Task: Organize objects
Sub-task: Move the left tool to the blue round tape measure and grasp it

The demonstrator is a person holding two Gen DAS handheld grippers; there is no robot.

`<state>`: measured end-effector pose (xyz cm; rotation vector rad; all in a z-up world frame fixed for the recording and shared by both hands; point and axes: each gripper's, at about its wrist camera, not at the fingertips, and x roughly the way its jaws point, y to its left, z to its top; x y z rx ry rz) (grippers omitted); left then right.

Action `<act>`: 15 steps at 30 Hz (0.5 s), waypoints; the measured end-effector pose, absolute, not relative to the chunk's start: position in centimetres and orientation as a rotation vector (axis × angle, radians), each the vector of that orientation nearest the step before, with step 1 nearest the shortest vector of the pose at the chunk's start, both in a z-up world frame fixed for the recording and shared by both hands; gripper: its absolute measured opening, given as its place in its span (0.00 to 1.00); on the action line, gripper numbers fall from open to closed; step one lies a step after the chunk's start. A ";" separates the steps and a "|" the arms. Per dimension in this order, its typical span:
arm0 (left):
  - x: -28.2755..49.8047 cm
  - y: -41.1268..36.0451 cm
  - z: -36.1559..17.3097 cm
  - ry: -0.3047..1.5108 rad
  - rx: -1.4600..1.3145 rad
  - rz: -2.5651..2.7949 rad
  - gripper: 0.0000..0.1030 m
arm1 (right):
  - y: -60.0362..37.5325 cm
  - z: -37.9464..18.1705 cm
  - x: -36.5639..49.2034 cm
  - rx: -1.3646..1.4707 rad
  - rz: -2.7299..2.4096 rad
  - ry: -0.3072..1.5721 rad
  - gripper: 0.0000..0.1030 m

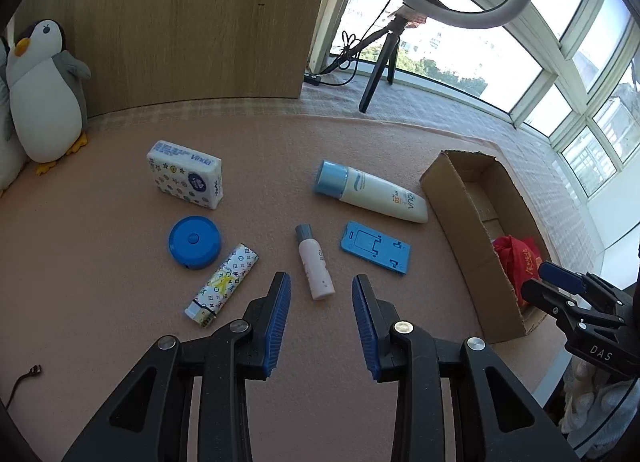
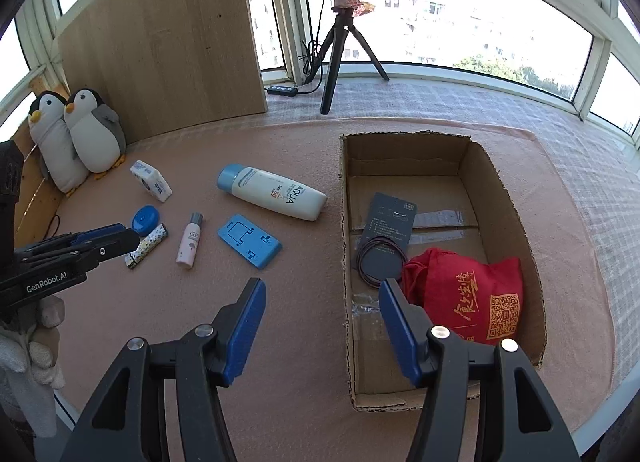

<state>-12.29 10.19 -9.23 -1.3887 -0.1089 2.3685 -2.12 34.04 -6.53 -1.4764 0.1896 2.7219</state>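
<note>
On the pink mat lie a tissue pack (image 1: 186, 174), a blue round case (image 1: 195, 241), a patterned lighter (image 1: 222, 285), a small white bottle (image 1: 314, 262), a blue phone stand (image 1: 376, 247) and a sunscreen tube (image 1: 372, 192). My left gripper (image 1: 320, 277) hovers open over the small bottle's near end, holding nothing. At the right stands a cardboard box (image 2: 500, 202) holding a red bag (image 2: 468, 294) and a dark card (image 2: 388, 234) with hair ties. Above the box's left wall my right gripper (image 2: 321, 283) stands open and empty.
Two plush penguins (image 2: 80, 134) lean at the far left beside an upright wooden board (image 2: 168, 42). A ring light on a tripod (image 2: 340, 54) stands at the back before the windows. A gloved hand (image 2: 28, 354) holds the left gripper. A cable end (image 1: 28, 376) lies near the left edge.
</note>
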 end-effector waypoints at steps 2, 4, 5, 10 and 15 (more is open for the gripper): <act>-12.8 8.3 -9.5 -0.125 -1.406 2.390 0.33 | 33.1 -6.6 -1.9 -1.487 2.724 0.196 0.53; -13.4 6.6 -9.8 -0.153 -1.423 2.405 0.33 | 32.3 -6.7 -1.7 -1.496 2.729 0.203 0.53; -13.7 5.8 -10.0 -0.164 -1.430 2.410 0.33 | 31.8 -6.7 -1.6 -1.499 2.731 0.203 0.53; -15.4 3.4 -10.4 -0.194 -1.445 2.439 0.33 | 30.3 -7.0 -2.0 -1.530 2.731 0.206 0.53; -18.1 2.4 -11.8 -0.222 -1.496 2.429 0.33 | 29.3 -6.6 -2.3 -1.516 2.748 0.214 0.53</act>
